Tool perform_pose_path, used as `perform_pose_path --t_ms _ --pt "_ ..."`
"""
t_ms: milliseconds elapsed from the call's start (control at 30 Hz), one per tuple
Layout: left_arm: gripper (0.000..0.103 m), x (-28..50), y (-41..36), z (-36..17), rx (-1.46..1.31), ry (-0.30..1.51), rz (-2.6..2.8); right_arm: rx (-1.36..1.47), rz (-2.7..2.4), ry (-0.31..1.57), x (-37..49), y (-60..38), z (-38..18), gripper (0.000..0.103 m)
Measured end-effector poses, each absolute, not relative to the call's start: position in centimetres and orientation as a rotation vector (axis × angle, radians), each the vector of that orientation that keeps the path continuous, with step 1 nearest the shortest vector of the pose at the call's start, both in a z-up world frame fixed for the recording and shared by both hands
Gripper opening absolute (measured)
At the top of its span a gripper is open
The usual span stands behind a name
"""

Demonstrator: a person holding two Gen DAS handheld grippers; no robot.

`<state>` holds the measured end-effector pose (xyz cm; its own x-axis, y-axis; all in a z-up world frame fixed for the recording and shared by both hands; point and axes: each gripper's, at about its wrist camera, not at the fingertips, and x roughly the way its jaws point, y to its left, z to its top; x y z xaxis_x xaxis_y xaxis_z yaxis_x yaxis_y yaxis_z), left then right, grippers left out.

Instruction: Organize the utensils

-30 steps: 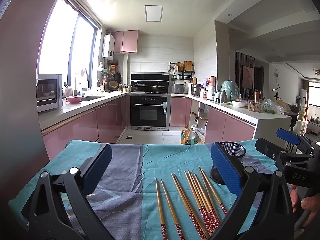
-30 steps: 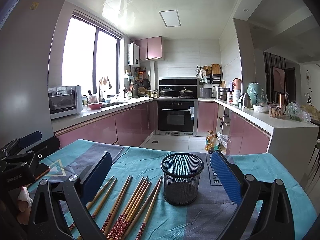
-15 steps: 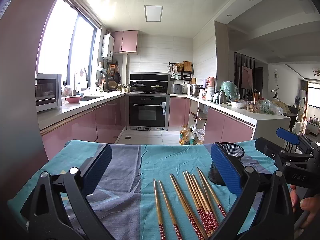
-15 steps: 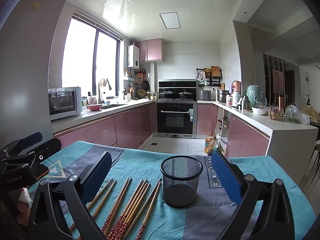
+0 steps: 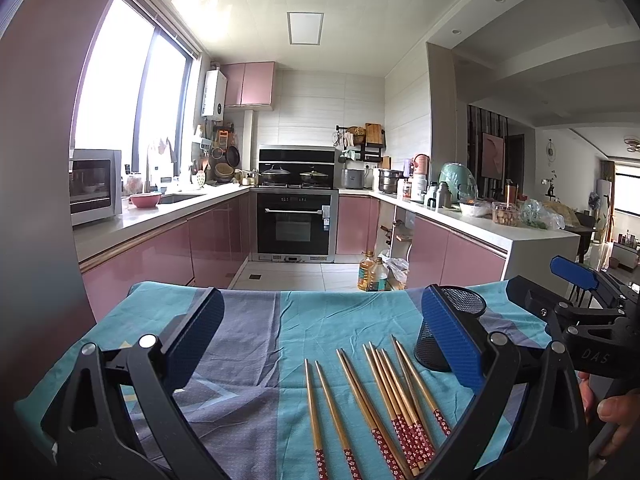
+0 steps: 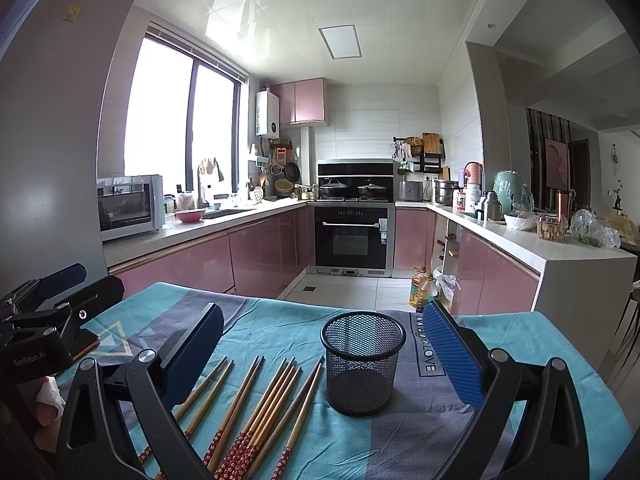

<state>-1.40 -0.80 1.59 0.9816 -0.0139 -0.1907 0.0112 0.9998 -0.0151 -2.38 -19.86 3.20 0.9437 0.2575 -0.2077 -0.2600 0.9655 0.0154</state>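
Both tools hung wide open and empty above the cloth-covered counter (image 6: 520,344). The left tool (image 5: 326,344) faced the chopsticks (image 5: 380,404), which lay loose on the cloth. The right tool (image 6: 324,354) framed the upright mesh cup (image 6: 362,362), just right of the chopsticks.

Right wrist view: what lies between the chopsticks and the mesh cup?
Nothing but tablecloth: a narrow bare strip separates the chopsticks from the mesh cup. It shows best in the right wrist view.
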Motion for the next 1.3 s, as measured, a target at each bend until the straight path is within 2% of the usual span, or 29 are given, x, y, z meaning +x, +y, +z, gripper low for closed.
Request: perform_pose_path --t_ms 1300 --pt "0.097 -1.49 -1.44 1.45 -0.02 0.195 -0.02 -0.005 0.263 0.215 -2.25 -20.08 2.74 0.097"
